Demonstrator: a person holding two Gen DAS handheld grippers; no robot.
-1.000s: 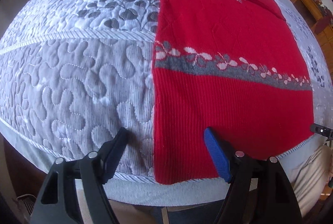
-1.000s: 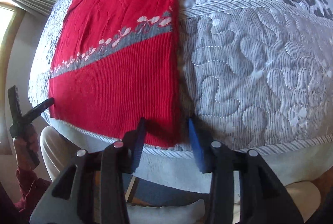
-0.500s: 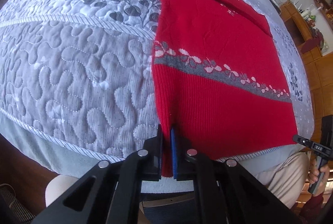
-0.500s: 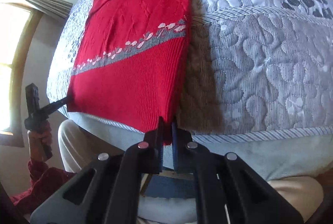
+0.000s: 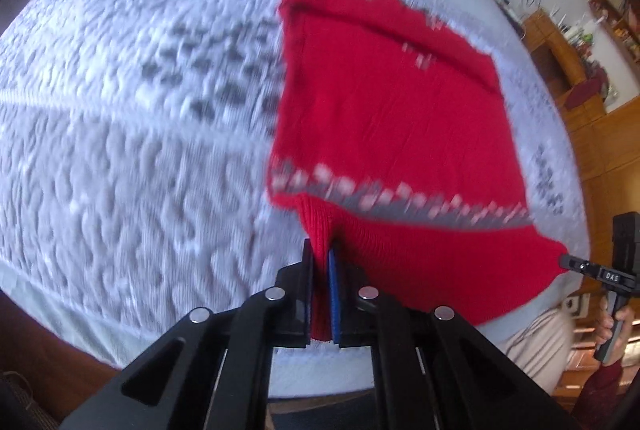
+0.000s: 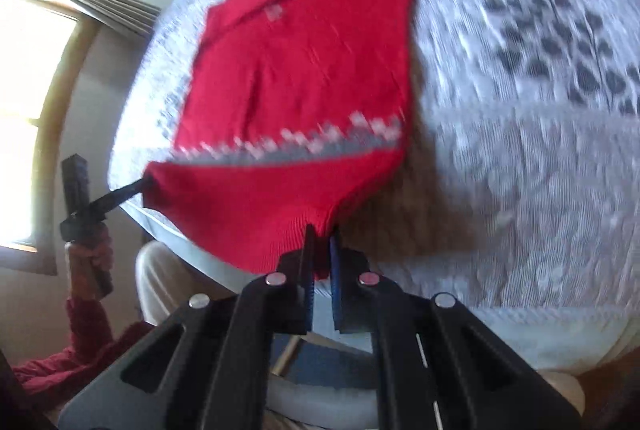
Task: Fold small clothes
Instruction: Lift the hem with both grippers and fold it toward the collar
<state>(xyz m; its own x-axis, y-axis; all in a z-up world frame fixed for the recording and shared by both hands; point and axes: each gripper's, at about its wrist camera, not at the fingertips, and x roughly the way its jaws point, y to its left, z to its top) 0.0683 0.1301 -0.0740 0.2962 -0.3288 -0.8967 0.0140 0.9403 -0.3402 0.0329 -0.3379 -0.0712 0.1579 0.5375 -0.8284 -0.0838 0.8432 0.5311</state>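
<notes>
A red knitted sweater (image 5: pixel 384 102) with a grey and white flowered band lies on a quilted grey bedspread (image 5: pixel 120 134). My left gripper (image 5: pixel 320 254) is shut on the sweater's near left hem corner and holds it off the quilt. In the right wrist view the same sweater (image 6: pixel 304 70) is seen, and my right gripper (image 6: pixel 320 242) is shut on its near right hem corner, also raised. The hem between the two corners hangs lifted while the upper part stays flat. Each gripper shows at the edge of the other's view, the right gripper (image 5: pixel 576 264) and the left gripper (image 6: pixel 120 196).
The bedspread's (image 6: pixel 520 150) near edge runs just below the grippers, with the person's light trousers (image 6: pixel 168 282) beneath it. Wooden shelves (image 5: pixel 580 70) stand at the right, a bright window (image 6: pixel 28 102) with a curtain at the left.
Both grippers went from open around the hem corners to shut on them. They then rose, pulling the sweater's near hem up off the quilt.
</notes>
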